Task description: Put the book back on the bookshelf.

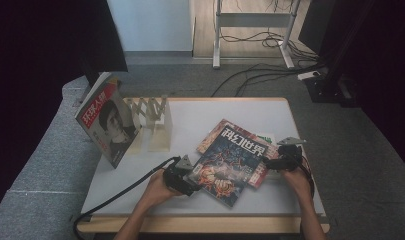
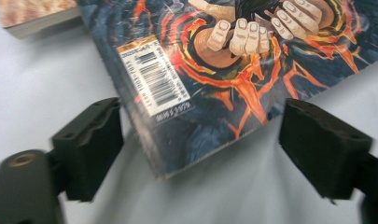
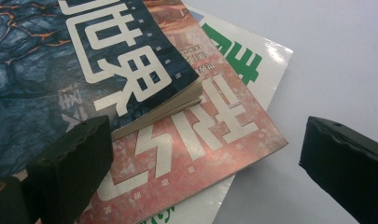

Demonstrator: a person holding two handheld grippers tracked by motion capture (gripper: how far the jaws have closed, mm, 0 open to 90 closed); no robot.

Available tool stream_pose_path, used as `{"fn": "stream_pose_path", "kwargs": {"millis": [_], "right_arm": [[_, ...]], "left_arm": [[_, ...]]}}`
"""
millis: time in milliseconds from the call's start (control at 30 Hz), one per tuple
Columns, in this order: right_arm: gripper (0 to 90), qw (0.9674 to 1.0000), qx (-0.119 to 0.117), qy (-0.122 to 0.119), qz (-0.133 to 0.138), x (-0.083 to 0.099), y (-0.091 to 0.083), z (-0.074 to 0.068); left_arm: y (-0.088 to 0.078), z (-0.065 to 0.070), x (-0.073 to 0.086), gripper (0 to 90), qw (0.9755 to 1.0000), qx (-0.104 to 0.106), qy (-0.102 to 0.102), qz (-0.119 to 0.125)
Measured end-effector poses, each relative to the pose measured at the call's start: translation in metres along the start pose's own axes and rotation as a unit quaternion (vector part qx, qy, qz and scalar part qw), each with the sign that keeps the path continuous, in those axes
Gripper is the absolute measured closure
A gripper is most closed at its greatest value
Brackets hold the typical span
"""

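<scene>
A blue magazine (image 1: 230, 160) with white lettering and orange flame art lies on top of a fanned stack at the table's middle right. Under it lie a red magazine (image 3: 196, 144) and a white-and-green one (image 3: 252, 65). My left gripper (image 1: 187, 175) is at the blue magazine's near left corner. In the left gripper view that barcode corner (image 2: 168, 102) sits between the open jaws of my left gripper (image 2: 200, 112), and neither pad presses on it. My right gripper (image 1: 270, 162) is at the stack's right side. My right gripper (image 3: 207, 130) stands open over the red magazine's corner.
A wooden accordion rack (image 1: 152, 120) stands at the back left of the white table (image 1: 240, 110). A magazine with a portrait cover (image 1: 107, 125) leans upright against its left end. Cables and a desk frame (image 1: 252, 30) lie on the floor beyond the table.
</scene>
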State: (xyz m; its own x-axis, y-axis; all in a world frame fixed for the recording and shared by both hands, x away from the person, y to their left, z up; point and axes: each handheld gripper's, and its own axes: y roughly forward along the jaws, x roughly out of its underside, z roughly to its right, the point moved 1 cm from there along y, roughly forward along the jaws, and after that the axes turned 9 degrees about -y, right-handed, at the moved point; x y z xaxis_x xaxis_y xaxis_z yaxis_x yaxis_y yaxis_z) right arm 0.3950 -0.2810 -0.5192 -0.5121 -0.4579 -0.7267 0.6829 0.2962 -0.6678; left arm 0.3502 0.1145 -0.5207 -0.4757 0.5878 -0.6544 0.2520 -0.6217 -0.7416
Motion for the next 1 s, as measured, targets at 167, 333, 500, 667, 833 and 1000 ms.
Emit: {"fn": "stream_pose_path", "kwargs": {"millis": [167,333,500,667,833,1000], "right_arm": [[2.3,1.0000,-0.004,0.000,0.001,0.001,-0.001,-0.002],[2.3,1.0000,-0.009,-0.001,0.002,0.002,-0.003,-0.004],[2.6,0.9999,-0.013,-0.004,0.000,0.003,-0.005,-0.005],[2.7,0.9999,-0.015,-0.003,0.001,0.005,-0.006,-0.005],[3.4,0.9999,-0.016,-0.004,0.001,0.006,-0.008,-0.006],[3.6,0.9998,-0.017,-0.009,-0.001,0.006,-0.009,-0.007]], "left_arm": [[-0.007,-0.001,0.006,27.6,0.9999,-0.007,0.008,0.007],[-0.012,-0.003,0.013,39.8,0.9998,-0.014,0.010,0.012],[-0.013,-0.004,0.015,45.1,0.9997,-0.017,0.013,0.013],[-0.011,-0.002,0.015,45.2,0.9995,-0.026,0.018,0.003],[-0.010,0.000,0.014,45.3,0.9995,-0.026,0.015,0.010],[-0.006,0.002,0.010,47.8,0.9996,-0.017,0.014,0.016]]}}
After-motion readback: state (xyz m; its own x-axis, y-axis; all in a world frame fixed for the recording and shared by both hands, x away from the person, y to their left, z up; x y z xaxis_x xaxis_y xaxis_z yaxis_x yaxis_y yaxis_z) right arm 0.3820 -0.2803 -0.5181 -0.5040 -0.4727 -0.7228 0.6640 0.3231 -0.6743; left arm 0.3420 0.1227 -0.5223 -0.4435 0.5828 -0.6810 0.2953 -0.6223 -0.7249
